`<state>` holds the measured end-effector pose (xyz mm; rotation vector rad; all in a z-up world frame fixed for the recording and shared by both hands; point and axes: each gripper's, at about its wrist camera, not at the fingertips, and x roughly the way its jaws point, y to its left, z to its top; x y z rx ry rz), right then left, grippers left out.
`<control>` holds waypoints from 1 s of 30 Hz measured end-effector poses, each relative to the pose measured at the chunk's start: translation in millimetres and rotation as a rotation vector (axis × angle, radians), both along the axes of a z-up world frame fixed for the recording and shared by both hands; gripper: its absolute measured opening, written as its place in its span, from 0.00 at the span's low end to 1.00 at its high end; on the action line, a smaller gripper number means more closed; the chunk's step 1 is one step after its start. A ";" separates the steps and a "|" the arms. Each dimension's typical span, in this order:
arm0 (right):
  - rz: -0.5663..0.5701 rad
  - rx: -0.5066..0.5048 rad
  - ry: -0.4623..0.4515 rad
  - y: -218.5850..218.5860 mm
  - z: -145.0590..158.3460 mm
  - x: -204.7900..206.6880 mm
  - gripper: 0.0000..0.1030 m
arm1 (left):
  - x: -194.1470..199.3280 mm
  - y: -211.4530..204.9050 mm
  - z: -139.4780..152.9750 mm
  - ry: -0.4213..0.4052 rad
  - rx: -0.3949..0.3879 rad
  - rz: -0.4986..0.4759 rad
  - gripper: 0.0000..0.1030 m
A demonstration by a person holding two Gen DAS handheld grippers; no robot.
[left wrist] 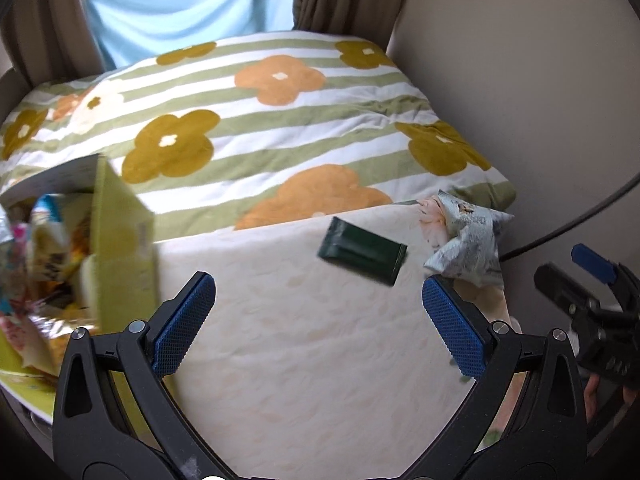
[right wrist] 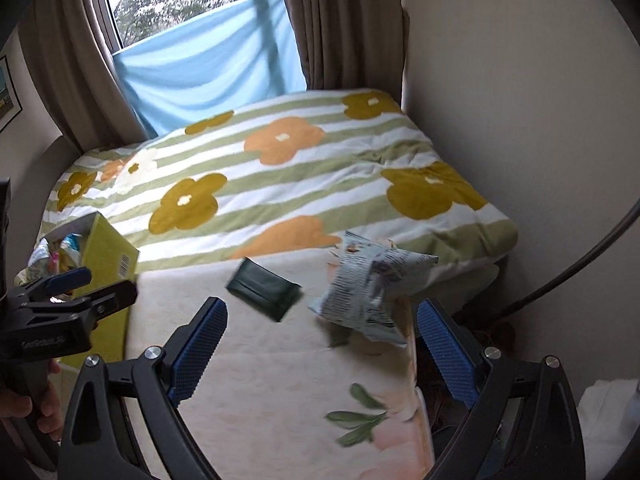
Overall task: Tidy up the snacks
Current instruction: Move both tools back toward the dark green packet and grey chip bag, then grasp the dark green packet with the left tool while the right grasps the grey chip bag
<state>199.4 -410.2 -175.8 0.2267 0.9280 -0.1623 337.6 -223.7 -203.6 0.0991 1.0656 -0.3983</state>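
A dark green snack packet (left wrist: 362, 251) lies flat on the cream sheet (left wrist: 300, 340); it also shows in the right wrist view (right wrist: 264, 289). A crumpled pale blue snack bag (left wrist: 468, 238) lies to its right at the sheet's edge, seen closer in the right wrist view (right wrist: 370, 290). A yellow-green cardboard box (left wrist: 120, 240) holding several snack packs stands at the left, also in the right wrist view (right wrist: 106, 256). My left gripper (left wrist: 318, 312) is open and empty, short of the green packet. My right gripper (right wrist: 320, 340) is open and empty, just short of both packets.
A striped quilt with flower print (left wrist: 260, 128) covers the bed beyond the sheet. A wall (left wrist: 520, 80) runs along the right, with a dark cable (left wrist: 580, 220) curving beside the bed. Curtains (right wrist: 340, 20) and a blue cloth (right wrist: 208, 56) hang at the back.
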 end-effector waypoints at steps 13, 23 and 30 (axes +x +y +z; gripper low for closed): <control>-0.051 0.042 0.074 -39.7 -67.5 31.9 0.92 | 62.1 -82.1 -102.7 0.082 0.145 -0.002 1.00; -0.135 0.104 0.085 -53.7 -89.1 38.2 0.92 | 73.8 -101.2 -136.4 0.080 0.239 -0.058 1.00; -0.132 0.120 0.089 -52.4 -95.6 41.9 0.92 | 69.1 -98.0 -137.6 0.079 0.256 -0.084 1.00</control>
